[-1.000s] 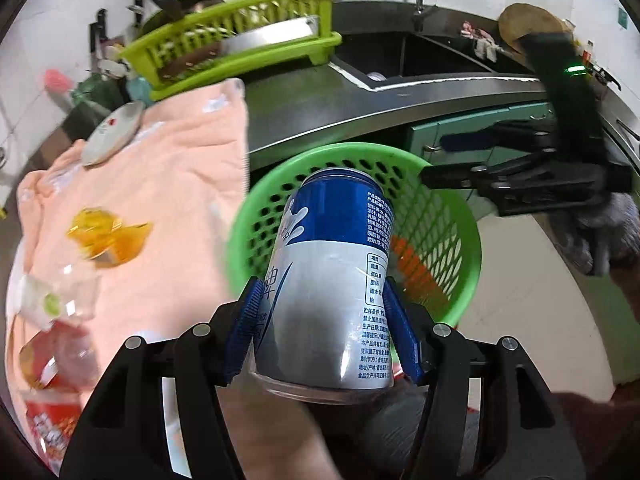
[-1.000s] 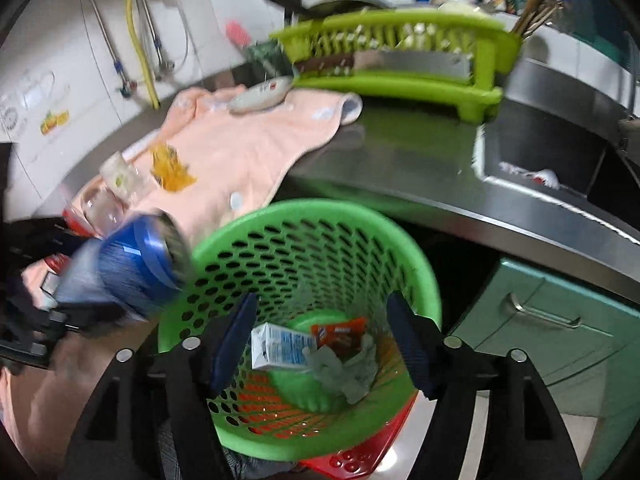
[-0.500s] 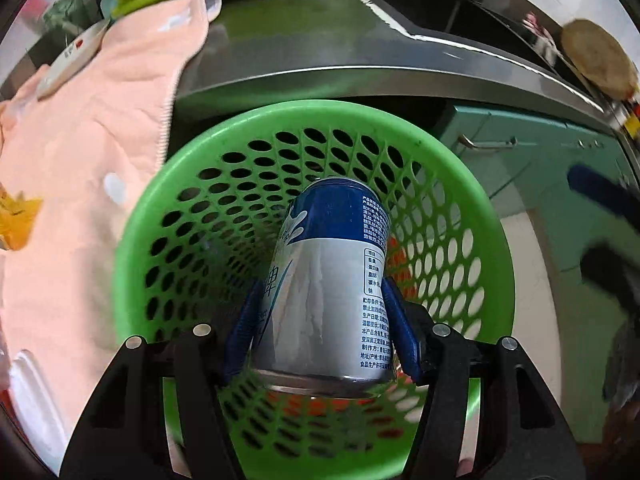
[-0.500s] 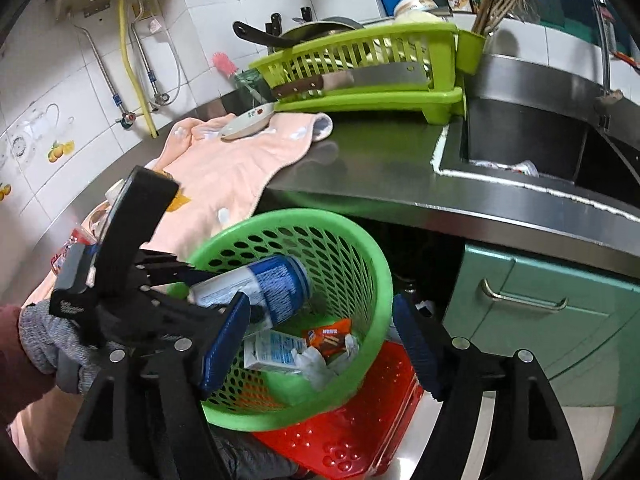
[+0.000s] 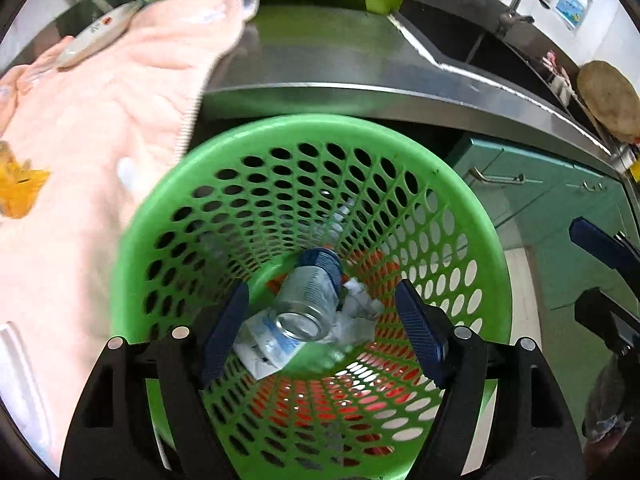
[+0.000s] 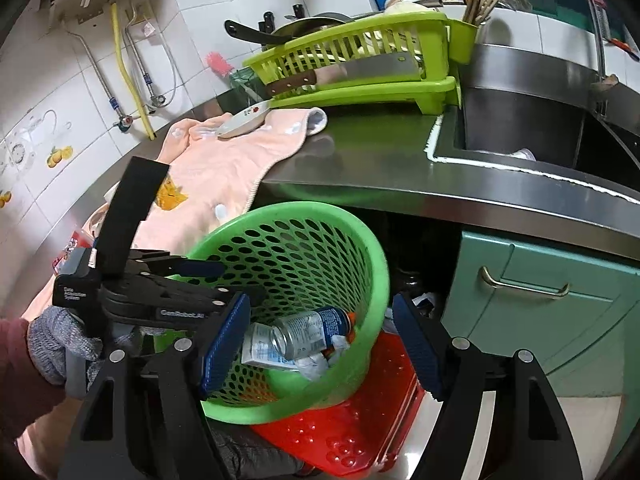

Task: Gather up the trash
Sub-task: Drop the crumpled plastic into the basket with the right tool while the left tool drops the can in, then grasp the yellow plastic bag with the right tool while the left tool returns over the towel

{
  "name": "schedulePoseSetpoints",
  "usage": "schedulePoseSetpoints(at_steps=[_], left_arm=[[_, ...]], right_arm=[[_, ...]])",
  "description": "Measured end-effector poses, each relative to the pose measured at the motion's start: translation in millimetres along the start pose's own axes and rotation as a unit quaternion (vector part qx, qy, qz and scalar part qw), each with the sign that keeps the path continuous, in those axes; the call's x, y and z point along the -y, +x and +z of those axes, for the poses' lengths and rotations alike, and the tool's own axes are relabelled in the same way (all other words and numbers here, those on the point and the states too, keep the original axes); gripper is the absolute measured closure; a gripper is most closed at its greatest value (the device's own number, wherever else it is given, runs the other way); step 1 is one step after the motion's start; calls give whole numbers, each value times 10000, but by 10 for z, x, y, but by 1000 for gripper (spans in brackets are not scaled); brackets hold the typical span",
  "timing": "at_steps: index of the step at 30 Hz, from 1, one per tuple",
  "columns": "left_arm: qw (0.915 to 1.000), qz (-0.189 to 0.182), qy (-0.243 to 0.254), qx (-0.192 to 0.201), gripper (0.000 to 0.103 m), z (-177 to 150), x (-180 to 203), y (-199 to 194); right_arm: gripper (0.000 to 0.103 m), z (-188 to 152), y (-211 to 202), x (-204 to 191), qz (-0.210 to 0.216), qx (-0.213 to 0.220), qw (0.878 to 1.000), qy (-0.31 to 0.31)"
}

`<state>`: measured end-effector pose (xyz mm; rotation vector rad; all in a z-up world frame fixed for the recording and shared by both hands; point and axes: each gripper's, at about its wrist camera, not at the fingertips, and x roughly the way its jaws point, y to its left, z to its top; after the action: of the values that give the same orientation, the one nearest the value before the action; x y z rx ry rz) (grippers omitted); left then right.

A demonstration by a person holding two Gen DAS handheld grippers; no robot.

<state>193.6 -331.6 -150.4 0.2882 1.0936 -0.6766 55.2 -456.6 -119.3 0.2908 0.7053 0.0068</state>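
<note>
My left tool (image 5: 320, 328) is apart and empty above the basket (image 5: 168, 200); the can (image 5: 310, 300) lies inside. Next trash, the yellow wrapper (image 5: 20, 192), lies left on the desk, nearer this hand.

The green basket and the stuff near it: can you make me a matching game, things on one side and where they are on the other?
Things:
1. can
2. white dish
3. knife
4. left gripper

Places:
A. lying on the pink towel
B. in the light green dish rack
C. open, empty, above the green basket
D. lying at the bottom of the green basket

Pairs: 1-D, 2-A, 3-B, 4-C
</note>
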Motion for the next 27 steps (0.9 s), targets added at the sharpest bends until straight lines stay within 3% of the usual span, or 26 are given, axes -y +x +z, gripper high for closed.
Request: schedulePoseSetpoints(at_steps=[15, 27], left_arm=[[9946, 516, -518, 733, 28, -539, -755, -1023], [9787, 1102, -1347, 1088, 28, -1039, -1628, -1651]], right_arm=[[32, 221, 109, -743, 363, -14, 9976, -589], [32, 609, 694, -1728, 914, -187, 9848, -1467]])
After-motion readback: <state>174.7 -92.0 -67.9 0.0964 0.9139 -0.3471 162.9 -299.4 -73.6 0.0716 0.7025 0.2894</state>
